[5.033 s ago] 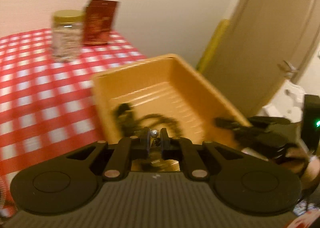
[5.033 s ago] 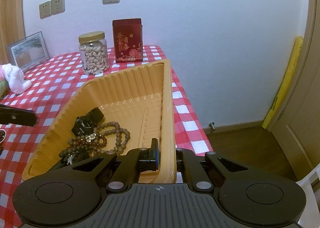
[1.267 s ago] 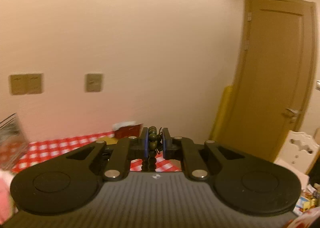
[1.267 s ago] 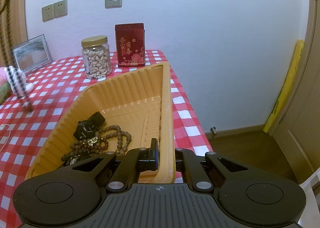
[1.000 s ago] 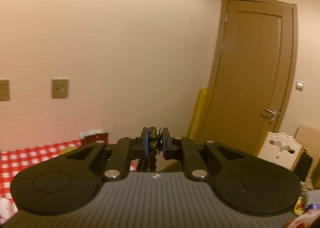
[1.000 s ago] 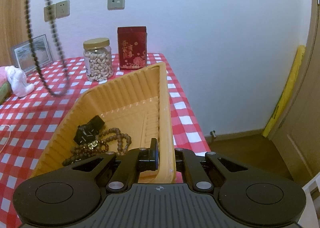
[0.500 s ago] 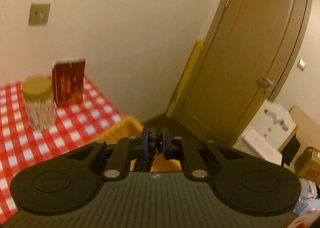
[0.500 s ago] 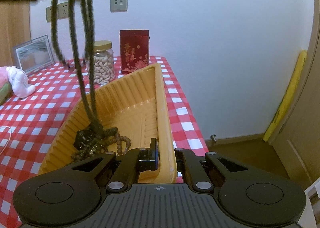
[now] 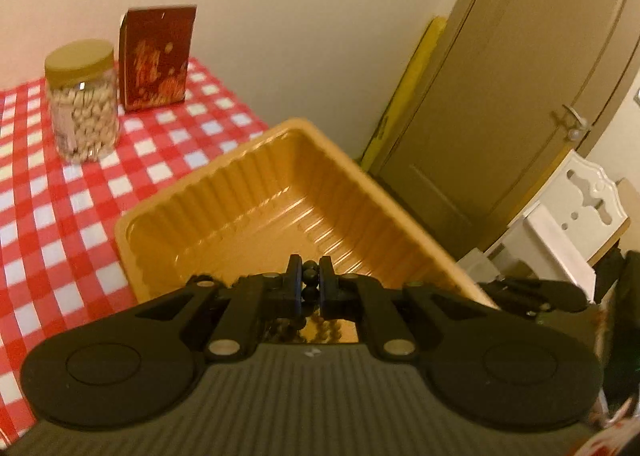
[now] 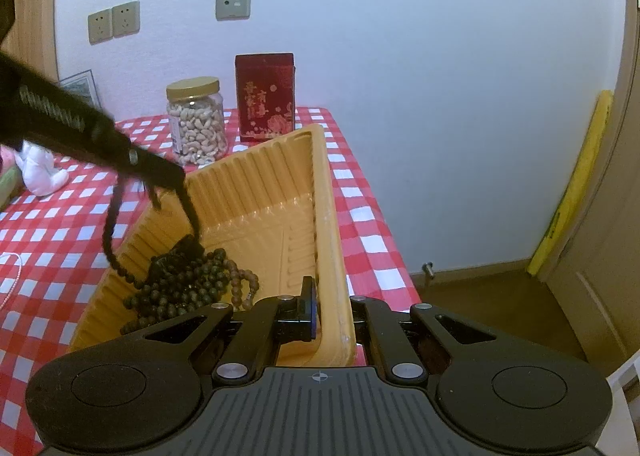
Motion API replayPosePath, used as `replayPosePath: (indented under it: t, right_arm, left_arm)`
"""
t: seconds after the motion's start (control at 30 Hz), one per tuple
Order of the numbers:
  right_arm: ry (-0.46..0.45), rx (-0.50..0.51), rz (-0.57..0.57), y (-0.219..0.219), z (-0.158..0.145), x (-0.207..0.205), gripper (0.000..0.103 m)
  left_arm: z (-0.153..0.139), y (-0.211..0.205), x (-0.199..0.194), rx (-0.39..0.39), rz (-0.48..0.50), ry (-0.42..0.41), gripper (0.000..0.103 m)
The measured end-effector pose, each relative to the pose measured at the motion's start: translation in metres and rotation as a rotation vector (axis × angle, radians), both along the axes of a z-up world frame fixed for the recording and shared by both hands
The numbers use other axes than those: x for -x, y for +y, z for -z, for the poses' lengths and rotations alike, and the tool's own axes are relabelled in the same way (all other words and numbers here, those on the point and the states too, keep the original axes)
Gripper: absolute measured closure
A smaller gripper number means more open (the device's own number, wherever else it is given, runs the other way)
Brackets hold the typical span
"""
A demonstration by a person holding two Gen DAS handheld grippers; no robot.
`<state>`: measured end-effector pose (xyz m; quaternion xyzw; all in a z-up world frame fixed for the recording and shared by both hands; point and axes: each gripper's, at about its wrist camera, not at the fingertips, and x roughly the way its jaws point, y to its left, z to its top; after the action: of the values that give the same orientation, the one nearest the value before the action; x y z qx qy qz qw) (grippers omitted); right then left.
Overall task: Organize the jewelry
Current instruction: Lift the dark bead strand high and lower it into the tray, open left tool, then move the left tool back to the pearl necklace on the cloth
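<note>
Red-and-white checked table (image 10: 360,191) runs ahead & to the left of both grippers. On it, the orange tray (image 10: 320,183) sits right under them, ribbed walls, near corner by the table edge. Right gripper (image 10: 332,320) is clamped on tray's near right wall, one finger inside, one outside. Left gripper (image 9: 309,288) hangs over the tray's near-left end, jaws narrow, pinching the dark bead necklace (image 10: 176,276); strands drop from its tips, most of it piled in the tray's near-left corner, on top of a browner bead string (image 10: 244,284). One loop hangs just at the left wall, can't tell if outside. Well ahead, beyond the tray: red box (image 10: 265,95), w/ nut jar (image 10: 196,119) just left of it.
</note>
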<state>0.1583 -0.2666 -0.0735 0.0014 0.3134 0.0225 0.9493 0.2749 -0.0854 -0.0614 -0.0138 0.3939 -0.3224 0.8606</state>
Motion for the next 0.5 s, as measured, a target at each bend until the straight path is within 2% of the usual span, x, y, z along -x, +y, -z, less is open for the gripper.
replayPosePath:
  t: [0.17,0.23,0.3,0.5]
  right_arm:
    - [0.004,-0.004,0.003,0.0,0.0,-0.002,0.099]
    - [0.006,-0.004,0.003,0.0,0.001,-0.001,0.099]
    - [0.007,-0.004,0.004,0.0,0.001,-0.002,0.099]
    - [0.009,-0.006,0.006,0.001,0.001,-0.004,0.099]
  left_arm:
    - [0.008,-0.002,-0.001,0.001,-0.005,0.033,0.094]
    - [0.008,-0.002,0.0,-0.007,-0.008,0.033,0.074]
    - [0.008,0.0,0.004,-0.021,-0.012,0.025,0.061]
    - [0.007,0.022,0.016,-0.03,-0.037,0.023,0.057]
